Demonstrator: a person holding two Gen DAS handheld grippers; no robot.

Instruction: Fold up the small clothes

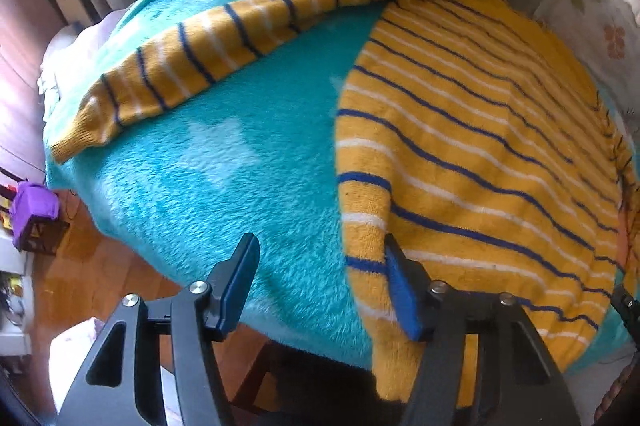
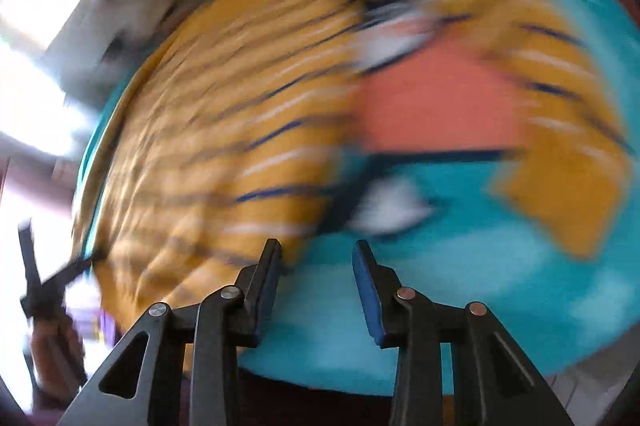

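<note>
A small yellow sweater [image 1: 472,130] with blue and white stripes lies flat on a teal fleece blanket [image 1: 240,154]. One sleeve [image 1: 224,46] stretches out to the left. My left gripper [image 1: 320,286] is open and empty, its jaws straddling the sweater's near left hem edge. The right wrist view is motion-blurred: the sweater [image 2: 224,130] fills the left, a folded sleeve [image 2: 560,130] lies at right, and an orange patch [image 2: 436,102] shows between them. My right gripper [image 2: 316,286] is open and empty above the blanket [image 2: 460,286] by the sweater's edge.
The blanket covers a raised surface whose near edge drops to a wooden floor [image 1: 104,278]. A purple item [image 1: 32,206] sits on the floor at left. Floral fabric [image 1: 592,6] lies at the back right. The left gripper [image 2: 44,282] shows at the right view's left edge.
</note>
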